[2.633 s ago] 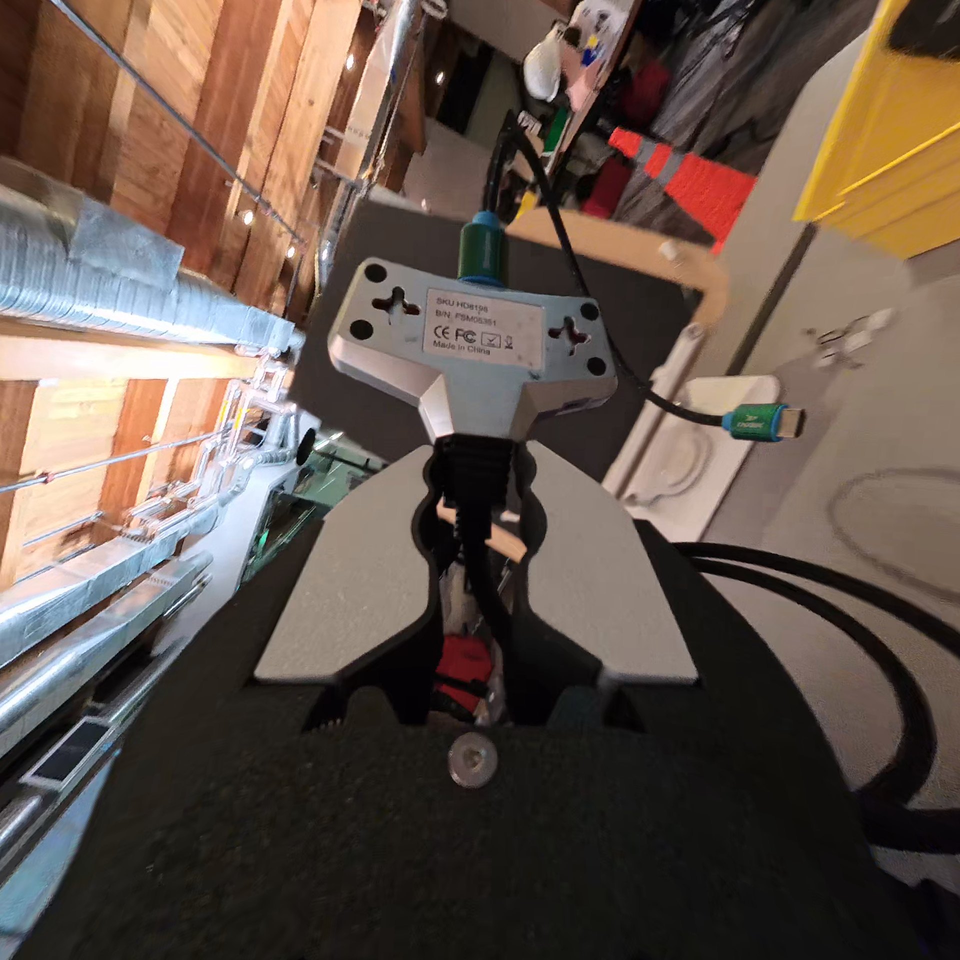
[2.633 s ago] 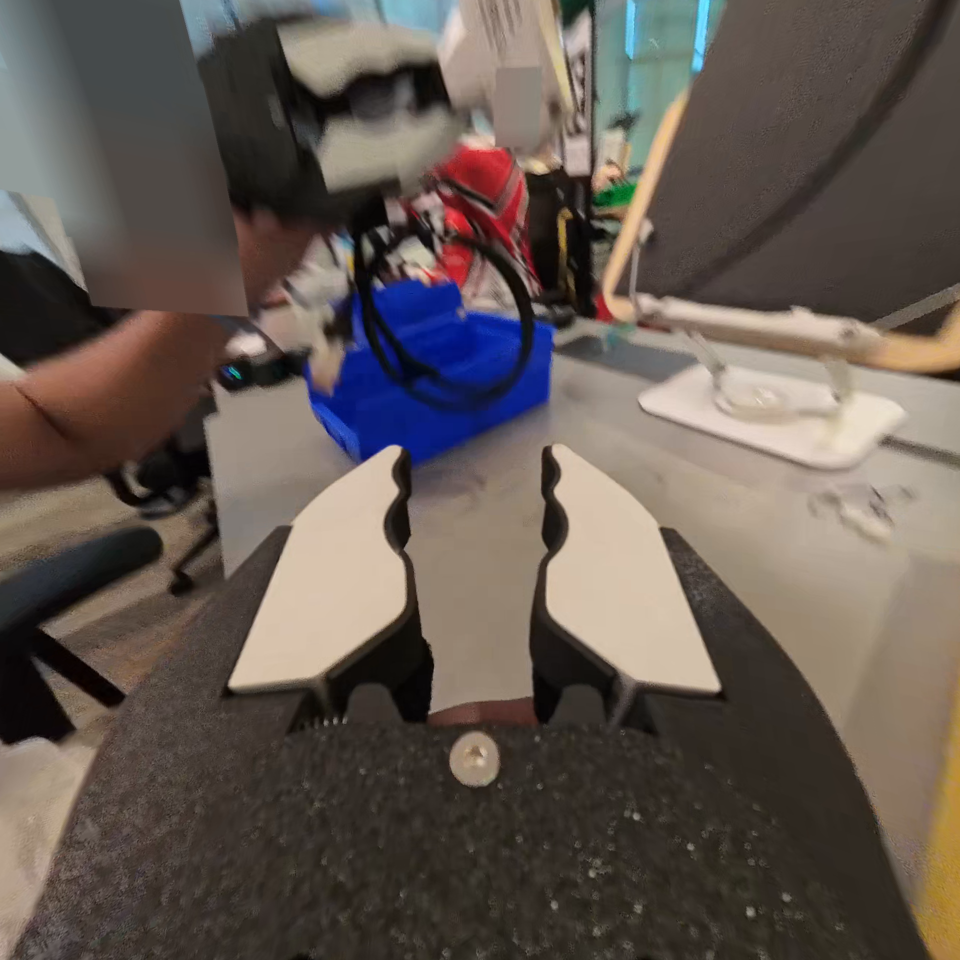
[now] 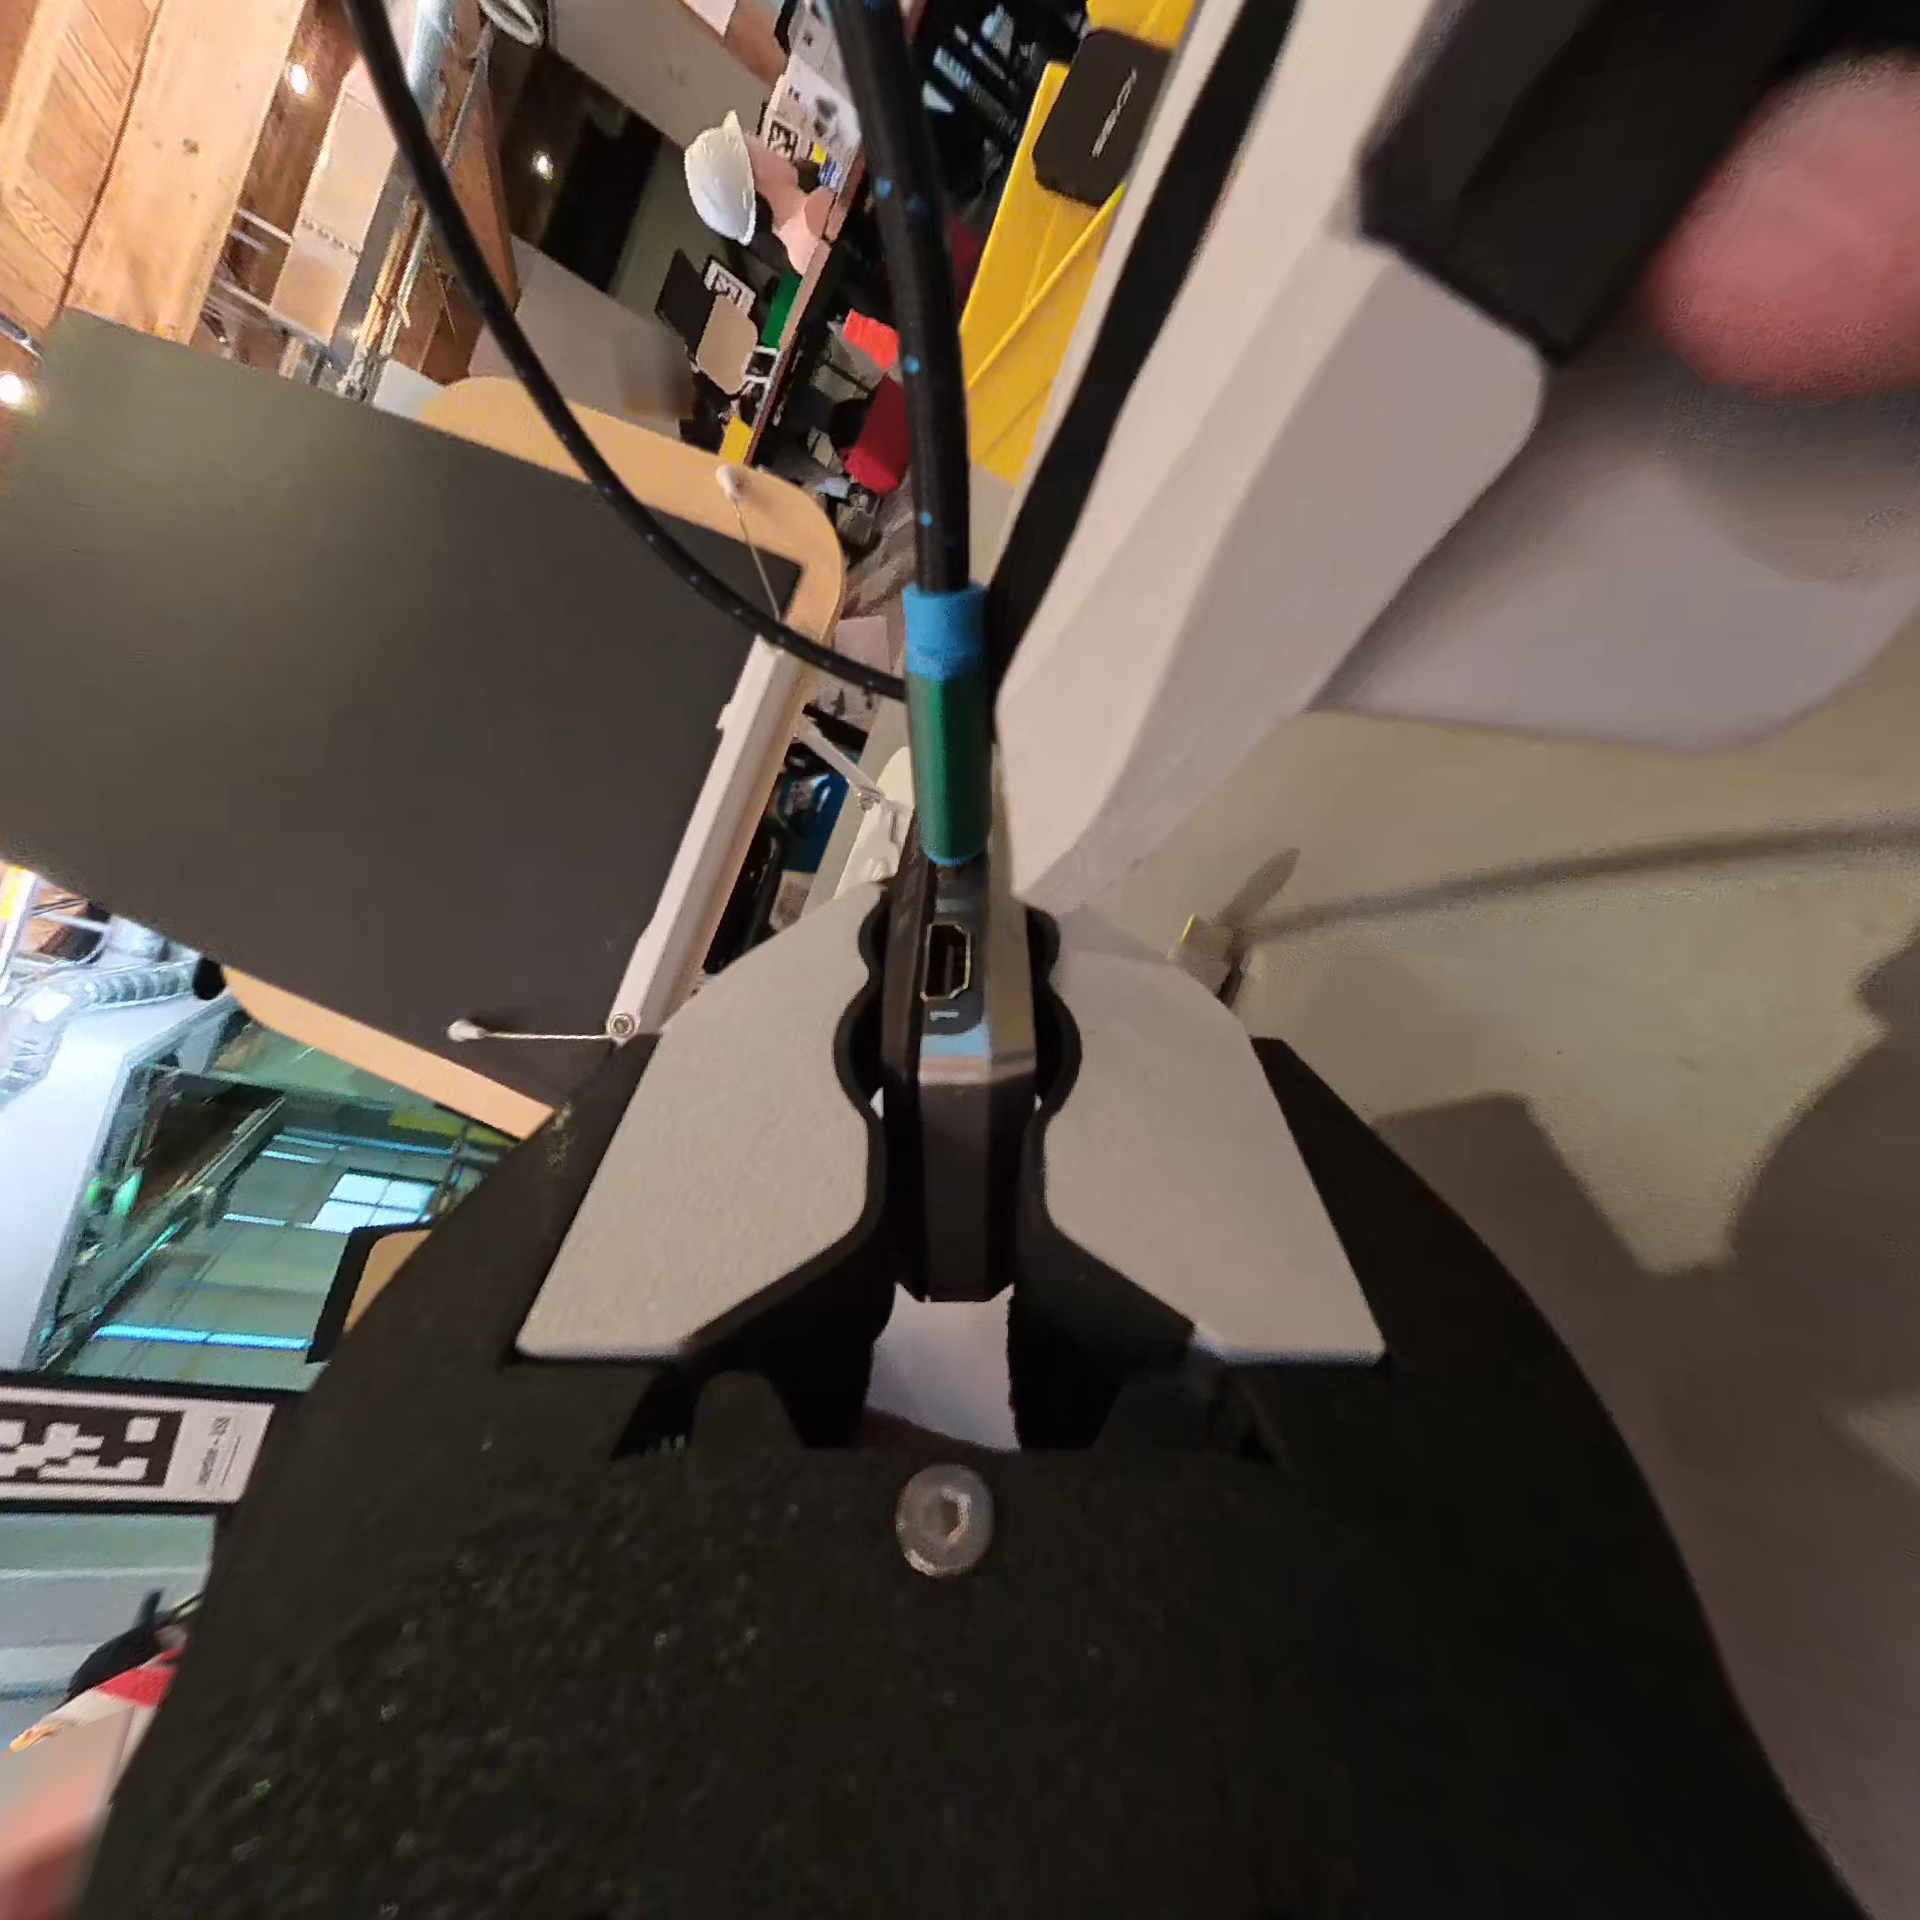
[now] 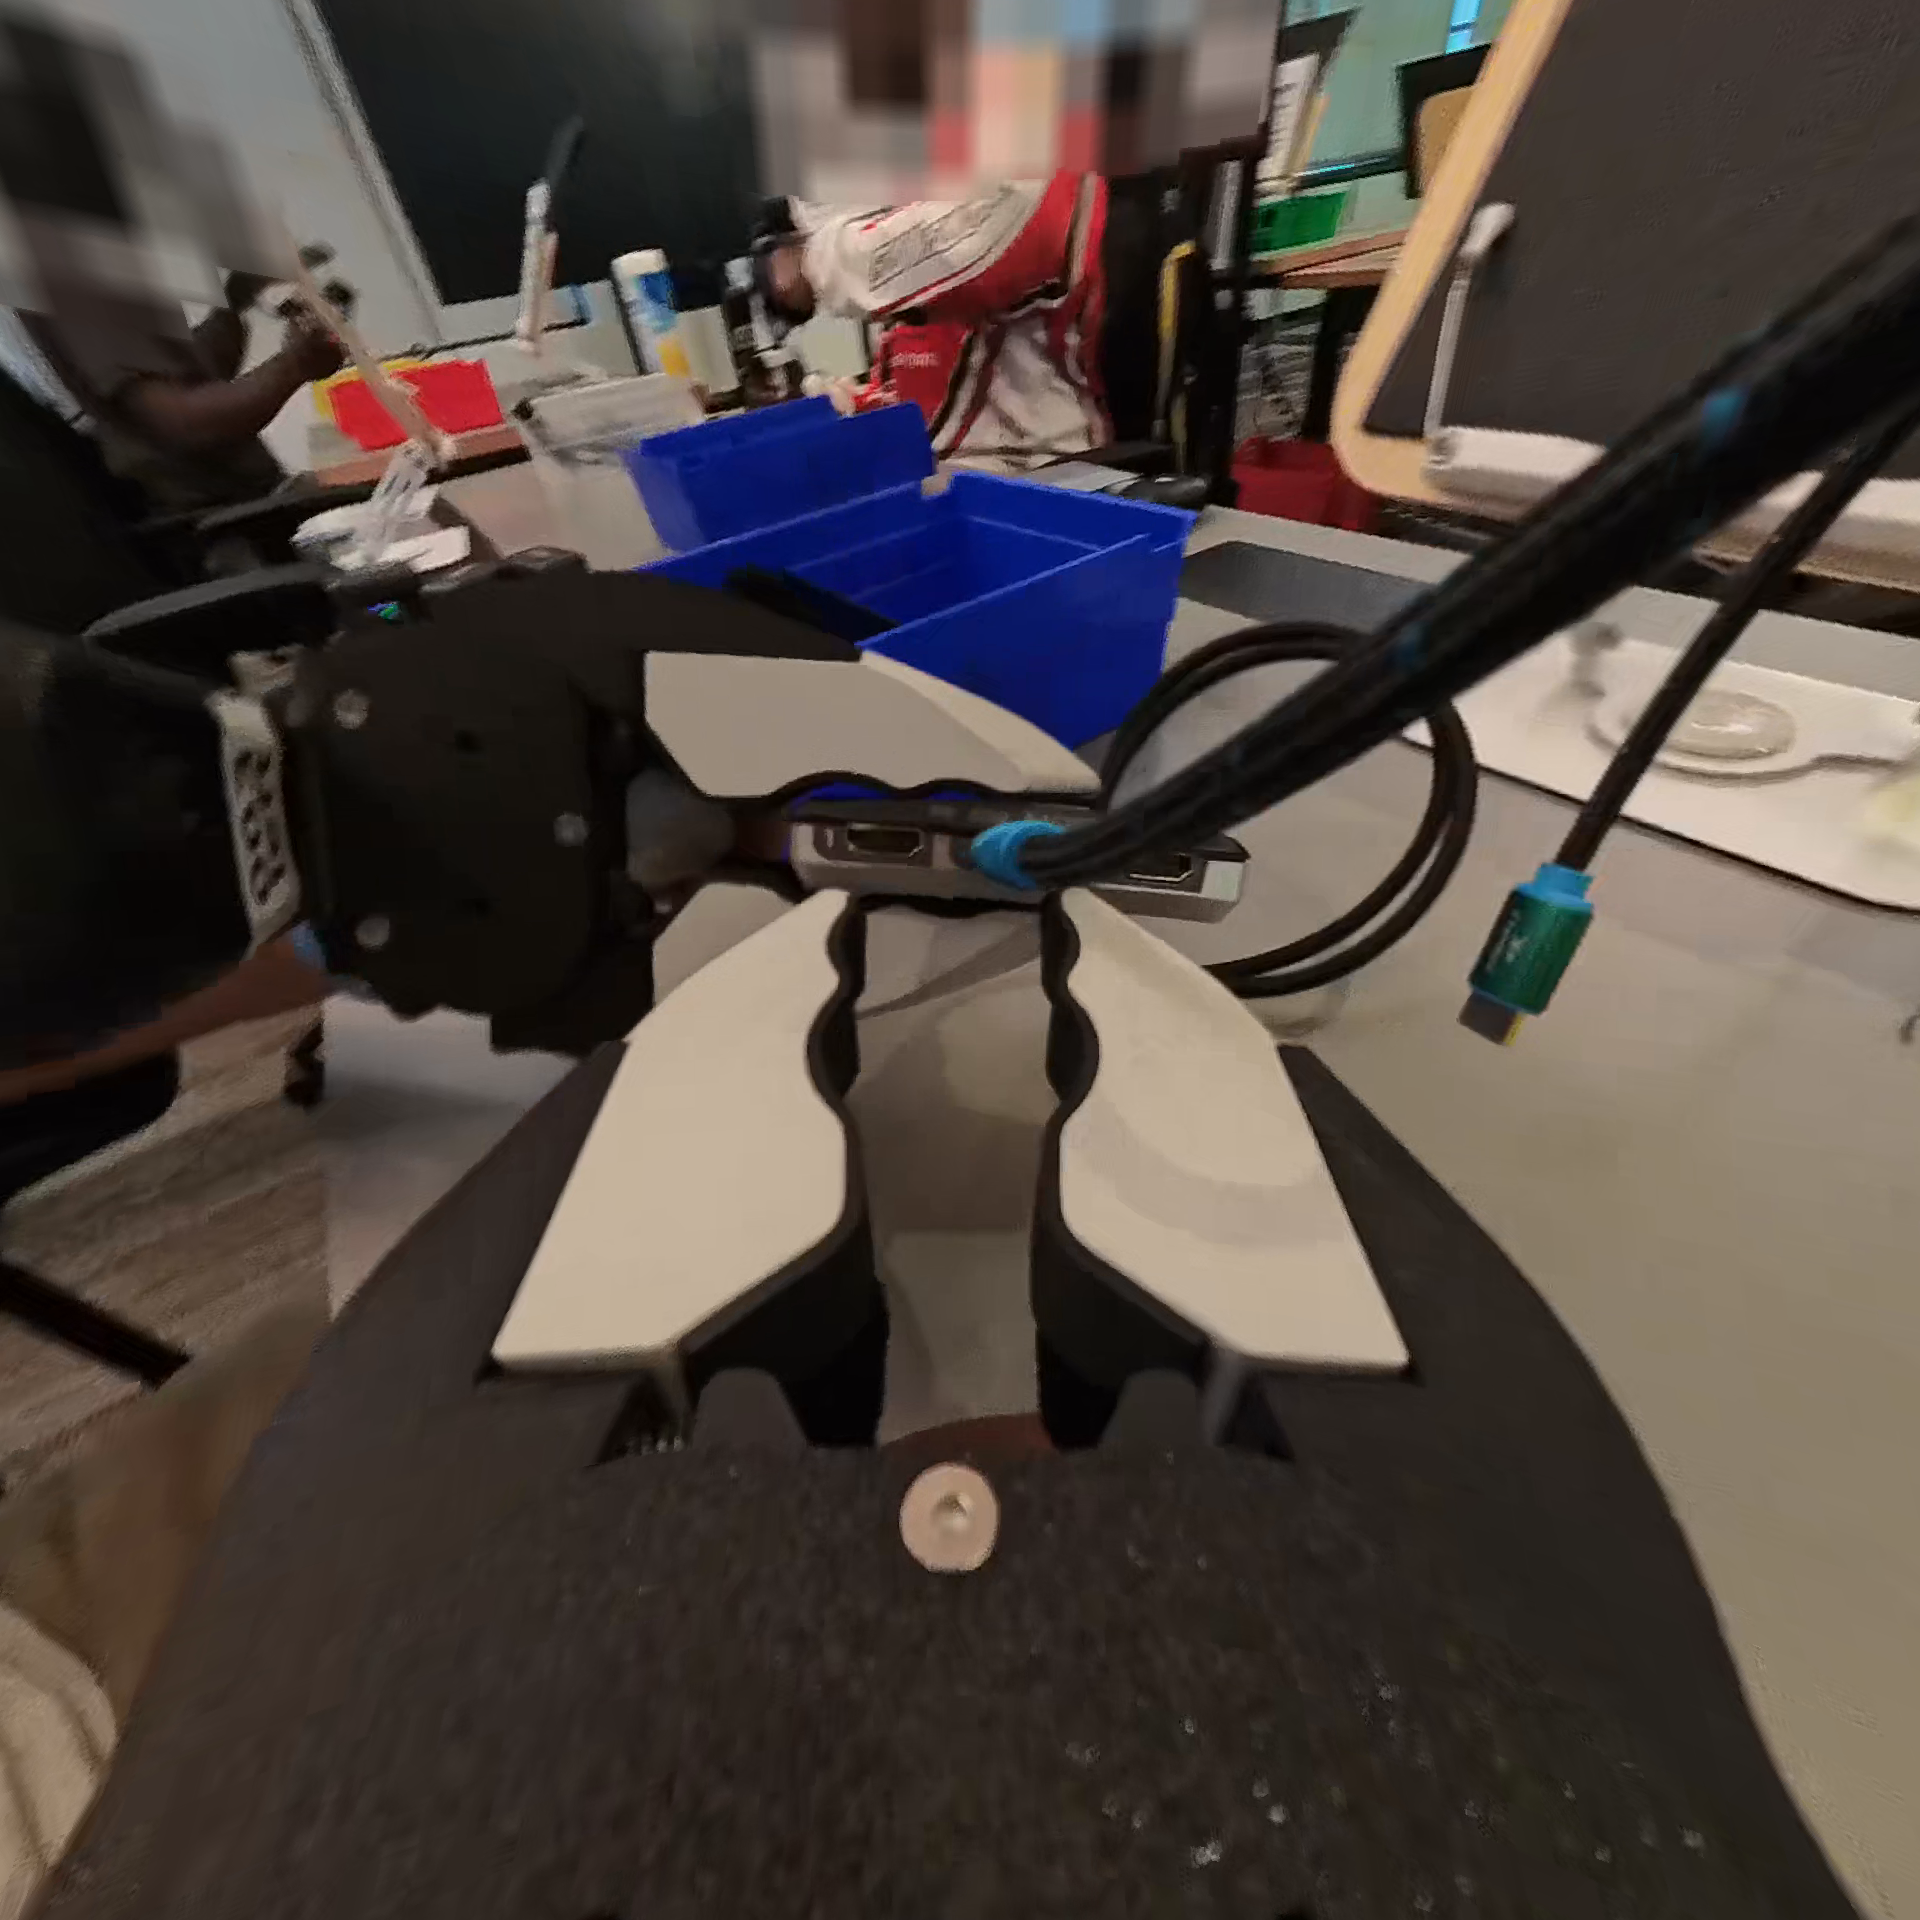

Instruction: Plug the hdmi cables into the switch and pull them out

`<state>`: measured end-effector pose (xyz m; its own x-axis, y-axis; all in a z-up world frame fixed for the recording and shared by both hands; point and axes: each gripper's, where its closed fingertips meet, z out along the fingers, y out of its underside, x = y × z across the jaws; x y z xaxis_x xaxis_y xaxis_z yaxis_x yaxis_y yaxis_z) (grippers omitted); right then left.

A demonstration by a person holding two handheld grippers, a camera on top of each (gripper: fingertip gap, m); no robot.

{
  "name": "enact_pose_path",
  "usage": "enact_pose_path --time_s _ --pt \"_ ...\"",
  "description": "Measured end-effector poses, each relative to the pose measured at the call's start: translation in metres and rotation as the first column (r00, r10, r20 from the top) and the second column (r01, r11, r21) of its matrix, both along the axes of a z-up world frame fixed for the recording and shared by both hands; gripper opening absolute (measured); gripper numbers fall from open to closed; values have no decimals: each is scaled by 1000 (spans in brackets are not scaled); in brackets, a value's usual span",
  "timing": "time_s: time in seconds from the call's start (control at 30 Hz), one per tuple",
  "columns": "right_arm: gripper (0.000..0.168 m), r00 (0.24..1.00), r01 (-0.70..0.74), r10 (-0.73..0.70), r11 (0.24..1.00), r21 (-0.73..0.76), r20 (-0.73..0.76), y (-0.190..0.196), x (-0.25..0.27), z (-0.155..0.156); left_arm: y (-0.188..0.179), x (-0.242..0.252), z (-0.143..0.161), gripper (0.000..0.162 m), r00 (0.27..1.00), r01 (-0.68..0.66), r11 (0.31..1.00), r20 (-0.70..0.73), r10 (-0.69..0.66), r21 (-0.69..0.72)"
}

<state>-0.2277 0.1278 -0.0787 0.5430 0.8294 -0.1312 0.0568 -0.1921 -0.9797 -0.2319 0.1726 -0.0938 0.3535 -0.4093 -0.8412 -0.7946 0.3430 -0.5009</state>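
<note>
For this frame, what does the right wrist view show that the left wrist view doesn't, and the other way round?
Only the right wrist view shows the loose HDMI plug hanging unplugged above the table, the blue bin, and the right gripper open just short of the switch.

Only the left wrist view shows the plugged connector's green shell end-on and the ceiling beams.

Both show the HDMI switch clamped in the left gripper, with one cable plugged in and an empty port beside it.
</note>
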Motion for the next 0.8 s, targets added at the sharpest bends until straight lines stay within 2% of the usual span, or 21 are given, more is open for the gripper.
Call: enact_pose_path --time_s 0.1,0.17,0.2,0.3,0.33,0.37,0.53,0.8 --pt "22 995 99 -99 995 -11 -9 8 4 -4 2 1 -3 23 1000 -21 1000 -17 21 21" --pt "23 994 110 -111 994 -12 -25 9 4 -5 3 0 -3 23 999 -27 999 -20 28 32" --pt "30 992 126 -126 992 -17 -19 11 5 -7 2 1 -5 23 1000 -21 999 -19 21 27" --pt "34 990 136 -136 990 -31 -21 15 8 -7 -1 2 -8 23 999 -15 999 -32 16 35" --pt "32 992 120 -121 992 -38 -34 14 7 -5 -2 3 -9 23 999 -12 999 -34 13 45" --pt "23 994 106 -107 993 -45 -25 14 5 -6 -3 4 -9 23 999 -11 999 -38 13 50" --pt "21 996 84 -80 993 -88 46 15 6 -13 -1 3 -13 23 998 -21 998 -57 24 59" --pt "21 987 159 -157 983 -90 25 15 15 -10 2 11 -10 24 998 -45 998 -33 47 41"
